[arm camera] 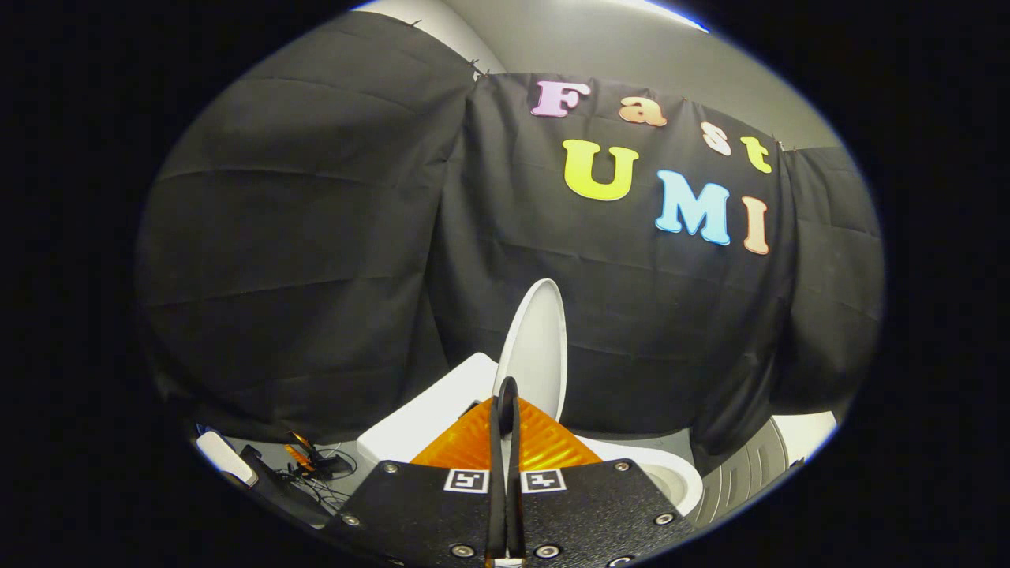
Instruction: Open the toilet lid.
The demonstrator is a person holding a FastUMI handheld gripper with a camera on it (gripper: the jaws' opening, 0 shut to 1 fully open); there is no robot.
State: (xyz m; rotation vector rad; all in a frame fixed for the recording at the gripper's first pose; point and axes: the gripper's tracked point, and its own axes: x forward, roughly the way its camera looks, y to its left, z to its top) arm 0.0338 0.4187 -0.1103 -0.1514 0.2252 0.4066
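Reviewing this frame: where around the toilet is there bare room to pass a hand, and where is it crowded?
Free: above the tank, left of the raised lid, up to the cloth. Crowded: the floor left of the tank, where cables lie. The shut gripper sits just before the lid's edge.

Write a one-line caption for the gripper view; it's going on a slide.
Closed claw just in front of the raised toilet lid, standing upright above the bowl.

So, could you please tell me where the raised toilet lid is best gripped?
Probably at the toilet lid's thin free rim near the top, coming from the front. It stands upright above the bowl, edge towards the gripper, whose jaws are shut just before it.
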